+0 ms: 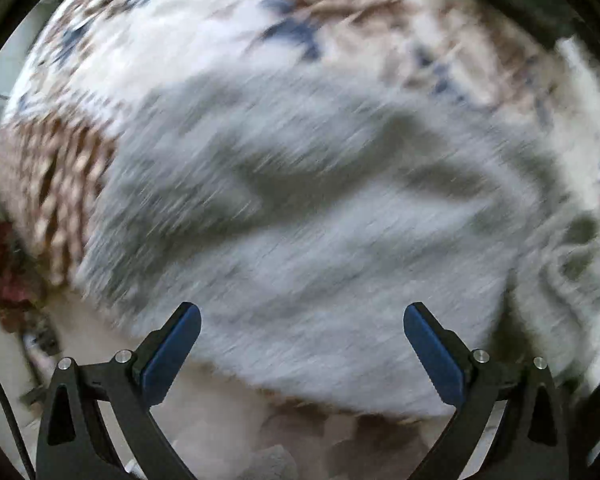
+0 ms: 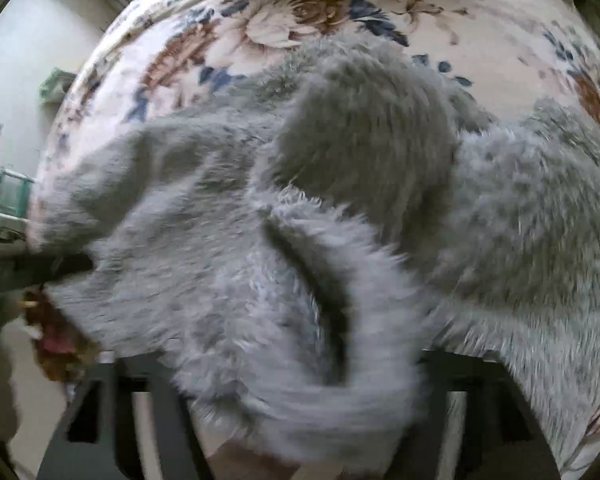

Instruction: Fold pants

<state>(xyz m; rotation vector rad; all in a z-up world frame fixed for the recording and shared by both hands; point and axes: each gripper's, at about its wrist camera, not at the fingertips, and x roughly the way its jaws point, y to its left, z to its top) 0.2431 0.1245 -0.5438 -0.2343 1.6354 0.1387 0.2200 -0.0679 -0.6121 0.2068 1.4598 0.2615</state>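
A fold is judged under way: the grey pants [image 2: 300, 280] hide the right tool [image 2: 300, 392], grip unclear; the left tool [image 1: 302, 332], spread wide and empty, should next be closed on an edge.

No words, labels, brand marks or numbers can be read in either view (the left wrist picture is smeared by motion blur, which would hide small print anyway). The flowered bedspread [image 2: 308, 12] ahead of the grippers carries only a printed rose pattern, and the furry grey pants [image 2: 260, 240] show no tag.
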